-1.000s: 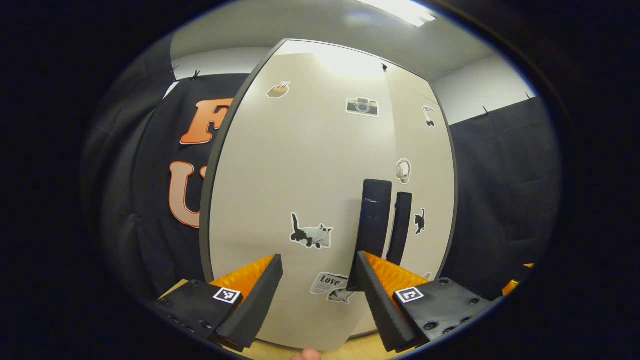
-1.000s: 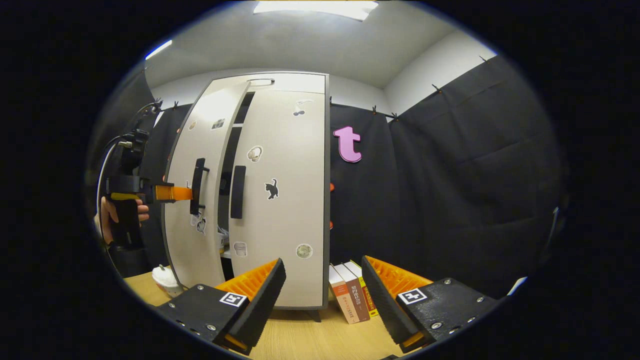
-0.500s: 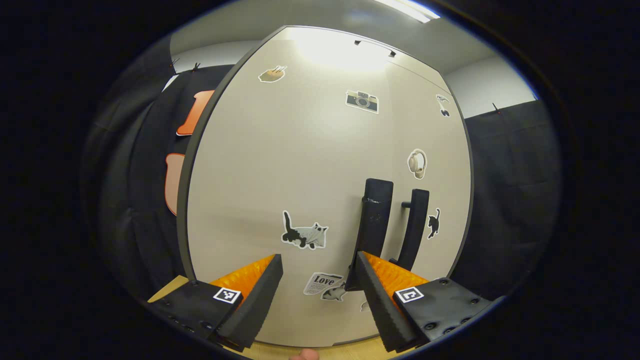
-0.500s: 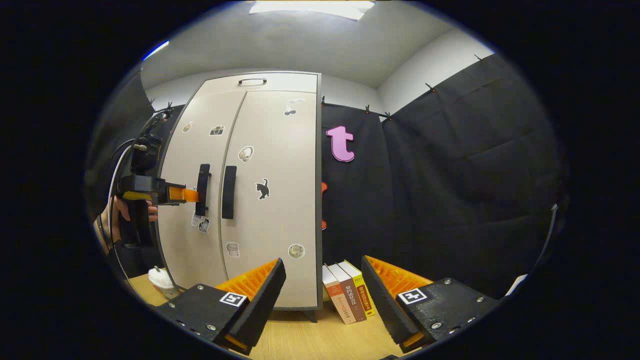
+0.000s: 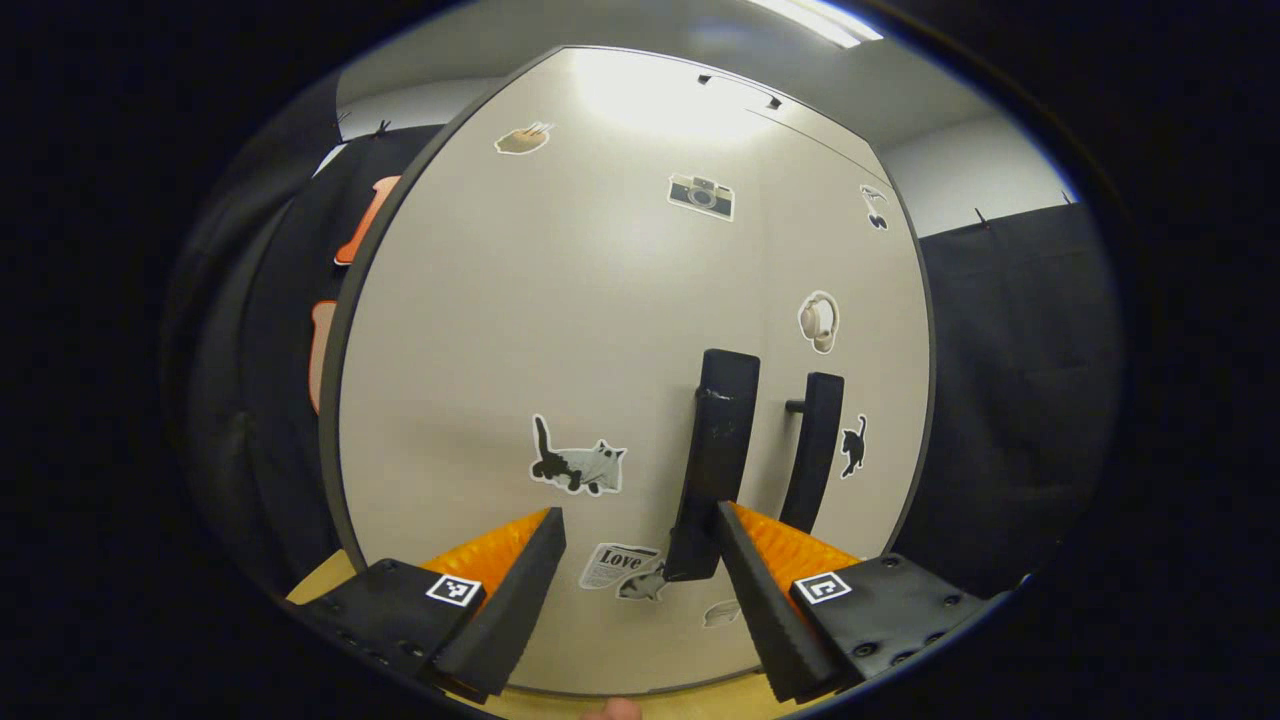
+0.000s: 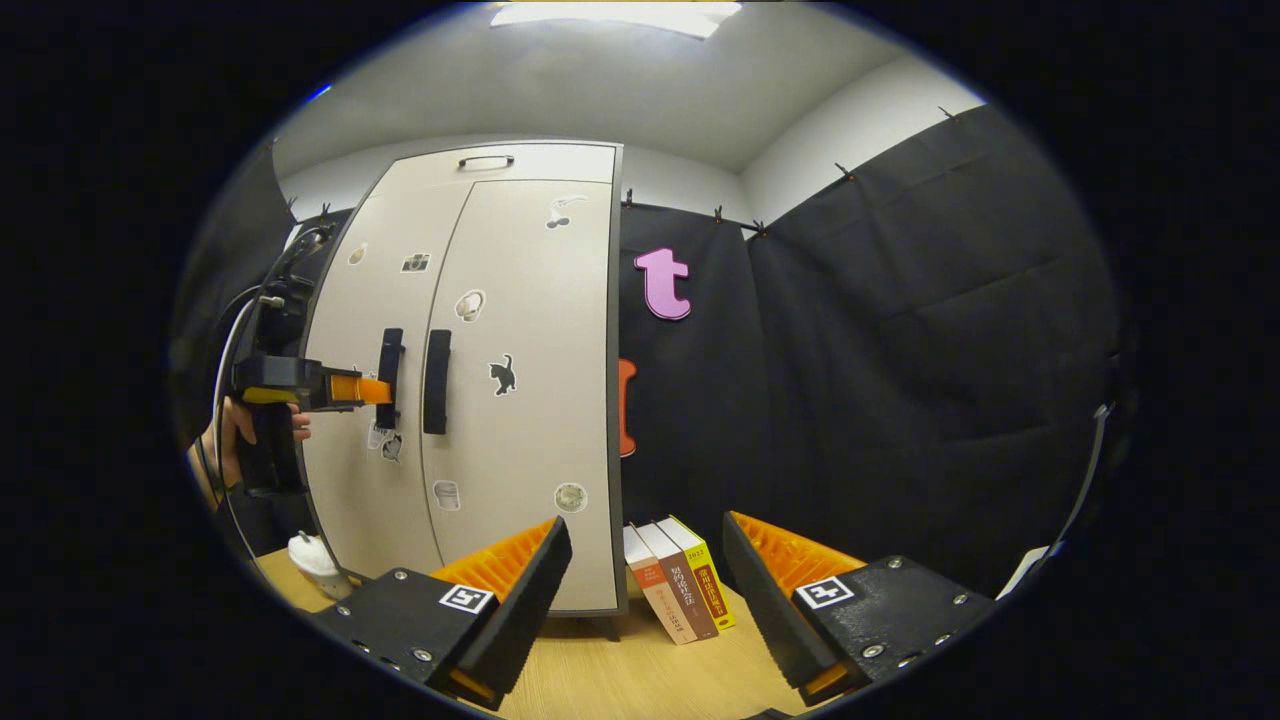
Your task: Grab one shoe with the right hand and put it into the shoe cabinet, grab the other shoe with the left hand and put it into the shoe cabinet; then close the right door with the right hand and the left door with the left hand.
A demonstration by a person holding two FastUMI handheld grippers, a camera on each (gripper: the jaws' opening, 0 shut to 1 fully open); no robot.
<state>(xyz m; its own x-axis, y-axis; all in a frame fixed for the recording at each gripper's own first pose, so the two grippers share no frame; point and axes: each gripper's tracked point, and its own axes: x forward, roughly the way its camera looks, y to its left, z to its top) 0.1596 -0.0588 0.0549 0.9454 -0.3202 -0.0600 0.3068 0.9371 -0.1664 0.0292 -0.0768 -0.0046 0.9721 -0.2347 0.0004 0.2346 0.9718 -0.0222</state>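
From the right gripper view I see the shoe cabinet (image 6: 500, 380) standing on a light wooden table (image 6: 620, 680), both pale doors flush with no gap between them. The left door (image 6: 375, 400) and the right door (image 6: 525, 380) each carry a dark vertical handle, the two handles side by side at the seam, and small stickers dot both panels. A thin handle sits on the cabinet's top panel.

My left gripper (image 6: 375, 388) reaches the left door's handle (image 6: 388, 375) from the side, with a hand (image 6: 225, 440) around its grip. In the left gripper view my fingers stand apart in front of the left door (image 5: 550, 330), its handle (image 5: 715, 450) just beside my right finger (image 5: 760, 590); I cannot tell whether they touch.

My right gripper (image 6: 645, 590) hangs well back from the cabinet with its fingers spread and nothing between them.

I cannot see the shoes; the cabinet is shut.

Three books (image 6: 675, 590) lean against the cabinet's right side on the table. A white object (image 6: 315, 560) sits on the table at the cabinet's left foot. Black cloth hangs on clips along the booth's walls, white wall shows above it, and a ceiling light panel (image 6: 610, 15) glows overhead.
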